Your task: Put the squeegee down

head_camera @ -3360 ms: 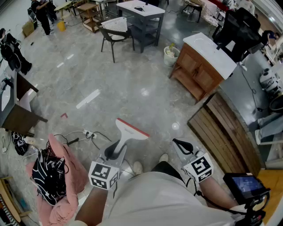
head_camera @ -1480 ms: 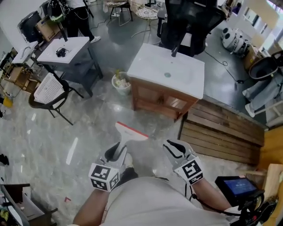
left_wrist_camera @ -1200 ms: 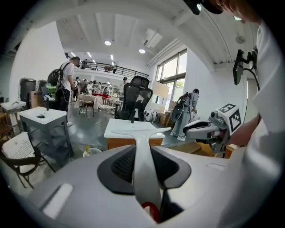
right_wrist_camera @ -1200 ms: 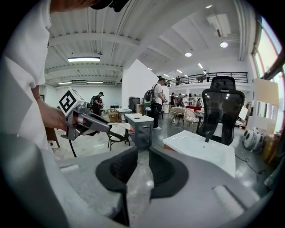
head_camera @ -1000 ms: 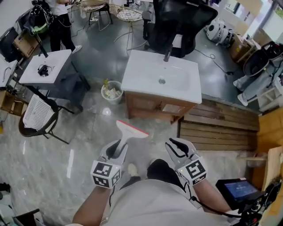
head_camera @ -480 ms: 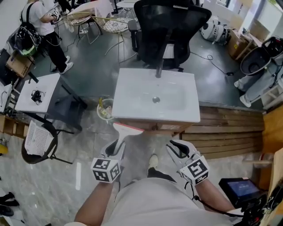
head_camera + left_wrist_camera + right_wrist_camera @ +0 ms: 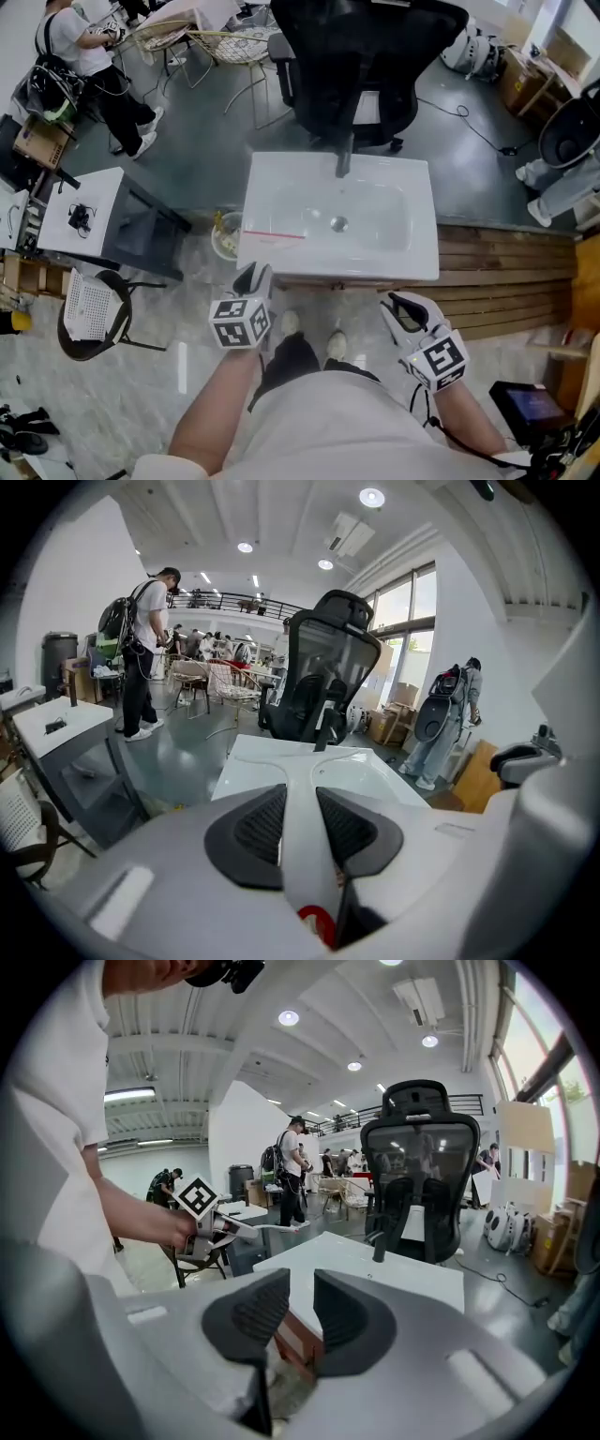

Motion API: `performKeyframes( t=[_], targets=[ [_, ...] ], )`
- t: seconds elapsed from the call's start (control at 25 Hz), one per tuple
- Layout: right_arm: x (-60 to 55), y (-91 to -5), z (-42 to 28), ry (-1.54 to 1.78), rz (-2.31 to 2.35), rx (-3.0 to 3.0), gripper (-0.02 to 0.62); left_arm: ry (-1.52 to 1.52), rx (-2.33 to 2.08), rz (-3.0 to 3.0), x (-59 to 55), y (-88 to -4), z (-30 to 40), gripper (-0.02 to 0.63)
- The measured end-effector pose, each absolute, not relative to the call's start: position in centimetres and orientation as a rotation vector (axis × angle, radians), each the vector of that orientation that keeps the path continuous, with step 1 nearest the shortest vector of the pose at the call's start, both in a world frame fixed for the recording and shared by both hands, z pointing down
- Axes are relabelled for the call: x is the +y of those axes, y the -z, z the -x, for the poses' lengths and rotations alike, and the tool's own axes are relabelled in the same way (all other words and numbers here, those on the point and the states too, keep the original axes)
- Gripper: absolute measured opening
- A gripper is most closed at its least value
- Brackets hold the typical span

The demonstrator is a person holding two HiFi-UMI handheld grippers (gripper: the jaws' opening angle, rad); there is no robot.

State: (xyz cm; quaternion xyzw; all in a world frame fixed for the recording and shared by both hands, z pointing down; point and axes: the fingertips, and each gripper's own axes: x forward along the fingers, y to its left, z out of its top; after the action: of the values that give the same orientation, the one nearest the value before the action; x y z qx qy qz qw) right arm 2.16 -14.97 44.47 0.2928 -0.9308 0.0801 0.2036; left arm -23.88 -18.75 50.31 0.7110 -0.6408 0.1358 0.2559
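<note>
1. The left hand-held gripper point(image 7: 255, 277) is clenched on the white handle of the squeegee point(image 7: 273, 235). Its two dark pads press the handle from both sides.
2. The squeegee has been carried forward. A moment ago its red-edged blade was level with the front edge of the washbasin point(image 7: 412, 253). Now the blade is over the white top, near the left edge and partway back from the front edge.
3. The washbasin has come from across the room to directly in front of the person, whose feet now stand at its wooden cabinet. In my judgement the carrying is finished and what remains is lowering and letting go. The blade probably hangs just above the top, but from overhead I cannot be sure it is not touching.
4. The right hand-held gripper point(image 7: 401, 307) has come along too. It is released, with its jaws a little apart and nothing between them, short of the front edge toward the right corner.
</note>
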Motion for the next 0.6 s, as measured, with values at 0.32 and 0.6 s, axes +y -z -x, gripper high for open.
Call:
performKeyframes(
  t=[0.32,0.6],
  targets=[
    [-20.7,-44.3,-0.5,-0.265,-0.962,-2.534,0.074,-0.42,-1.752,-1.905,-29.8,-54.3,27.2,0.103],
    [-24.4,-44.0,1.1,-0.306,-1.074,-2.458,0.074,-0.468,-1.732,-1.89,-37.6,-57.9,29.9,0.103]
  ],
)
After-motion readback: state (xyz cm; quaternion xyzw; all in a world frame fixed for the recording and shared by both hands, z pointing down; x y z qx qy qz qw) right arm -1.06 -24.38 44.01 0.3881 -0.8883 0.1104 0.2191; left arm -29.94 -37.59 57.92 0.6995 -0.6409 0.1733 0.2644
